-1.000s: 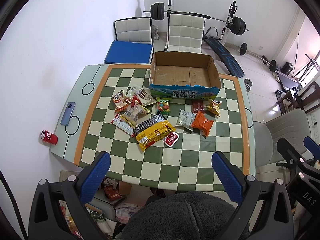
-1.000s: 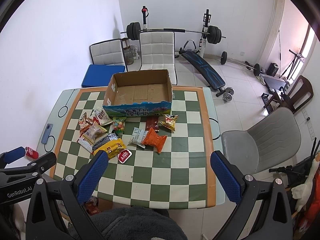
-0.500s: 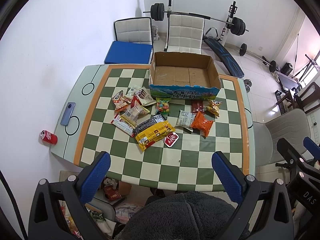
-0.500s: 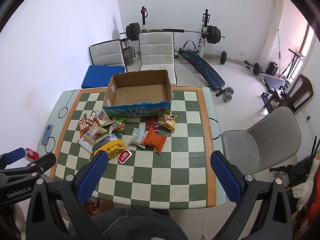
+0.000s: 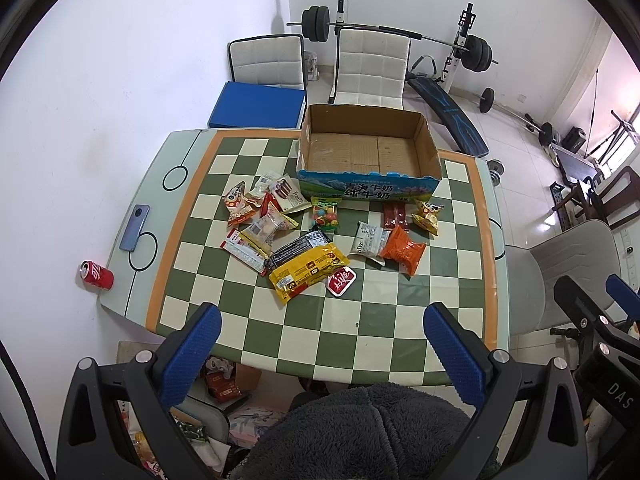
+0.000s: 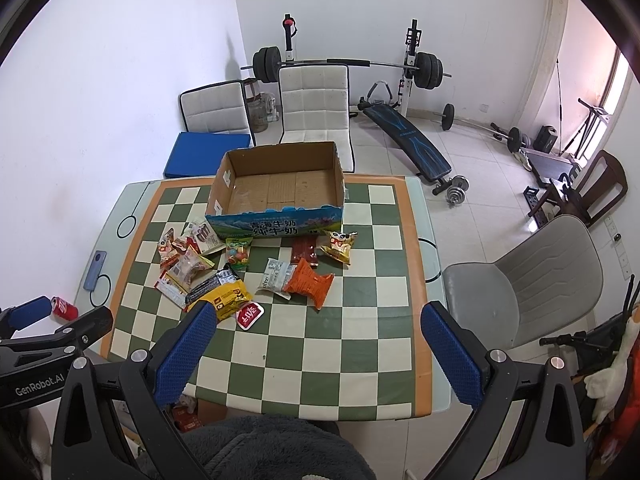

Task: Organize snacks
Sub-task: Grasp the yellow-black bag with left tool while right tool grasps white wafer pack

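An empty cardboard box (image 5: 368, 152) (image 6: 280, 184) stands at the far side of a green-and-cream checkered table (image 5: 360, 320) (image 6: 360, 344). Several snack packets lie in front of it: a yellow pack (image 5: 306, 270) (image 6: 228, 300), an orange pack (image 5: 402, 250) (image 6: 310, 282), a small red pack (image 5: 341, 281) (image 6: 249, 315), a candy bag (image 5: 326, 216) (image 6: 237, 255). My left gripper (image 5: 318, 350) is open and empty, high above the table's near edge. My right gripper (image 6: 316, 350) is open and empty, likewise held back from the snacks.
A phone (image 5: 135, 227) lies on the table's left rim. A red can (image 5: 96, 275) lies on the floor at the left. White chairs (image 5: 372, 68) stand behind the table, a grey chair (image 6: 520, 280) at the right. Gym equipment (image 6: 404, 136) fills the back of the room.
Both views have shifted very slightly; the table sits a touch further away. No snack has moved and both grippers stay open.
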Motion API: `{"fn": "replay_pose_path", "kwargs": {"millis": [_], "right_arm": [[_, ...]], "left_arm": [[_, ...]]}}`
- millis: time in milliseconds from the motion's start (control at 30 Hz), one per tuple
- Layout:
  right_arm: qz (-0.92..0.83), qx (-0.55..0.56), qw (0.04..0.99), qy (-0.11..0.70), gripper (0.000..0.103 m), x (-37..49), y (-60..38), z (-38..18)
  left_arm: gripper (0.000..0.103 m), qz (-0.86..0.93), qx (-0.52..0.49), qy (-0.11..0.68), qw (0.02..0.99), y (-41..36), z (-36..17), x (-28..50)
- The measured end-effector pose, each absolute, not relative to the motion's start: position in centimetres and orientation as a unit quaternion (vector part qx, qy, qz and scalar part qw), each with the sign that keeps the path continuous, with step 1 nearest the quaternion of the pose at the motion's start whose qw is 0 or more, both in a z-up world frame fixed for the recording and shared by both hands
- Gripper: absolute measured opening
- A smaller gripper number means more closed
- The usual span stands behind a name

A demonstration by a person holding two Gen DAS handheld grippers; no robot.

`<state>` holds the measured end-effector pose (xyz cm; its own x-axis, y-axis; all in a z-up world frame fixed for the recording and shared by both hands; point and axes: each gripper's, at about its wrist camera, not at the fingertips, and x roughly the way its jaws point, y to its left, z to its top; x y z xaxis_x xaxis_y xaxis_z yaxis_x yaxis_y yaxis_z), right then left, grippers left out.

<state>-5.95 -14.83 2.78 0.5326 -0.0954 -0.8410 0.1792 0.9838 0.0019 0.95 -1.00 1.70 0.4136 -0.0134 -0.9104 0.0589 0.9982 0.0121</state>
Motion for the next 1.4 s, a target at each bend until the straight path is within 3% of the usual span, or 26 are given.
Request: {"fn": "replay_pose_path", "kwargs": {"millis": [167,367,600,700,900,1167,1400], "right_arm": [[-0.070,0.072,0.865,0.493,0.103,-4.4,-15.7,1.9],[-0.018,0.145,0.820,0.554,0.103,1.2,-17.2,-4.7],[0.065,0.121,0.749,0.649,0.103,8.2,-13.4,-18.2],[0.091,0.120,0.704,0.694,0.103,10.8,-11.3,-24.6],[0.058,0.113,0.663,0.738,0.103,13.0,-10.9,-32.1],[-0.020,0.124,0.644,0.755,0.103,13.4,-15.1,-34.7],[-0.062,0.159,0.629,0.758,0.103,14.2,-16.9,-35.2]], "left_arm": [[0.103,0.020,0.029,0.512,0.858,-0.5,1.6,2.4],[0.103,0.101,0.040,0.529,0.842,1.9,-2.8,6.7],[0.103,0.158,0.074,0.560,0.810,5.2,-10.6,9.5],[0.103,0.118,0.119,0.577,0.799,5.1,-14.7,11.1],[0.103,-0.015,0.224,0.627,0.746,2.7,-23.6,16.0],[0.103,-0.189,0.353,0.664,0.632,-1.6,-34.2,20.1],[0.103,-0.238,0.352,0.691,0.585,-3.8,-38.3,21.9]]}}
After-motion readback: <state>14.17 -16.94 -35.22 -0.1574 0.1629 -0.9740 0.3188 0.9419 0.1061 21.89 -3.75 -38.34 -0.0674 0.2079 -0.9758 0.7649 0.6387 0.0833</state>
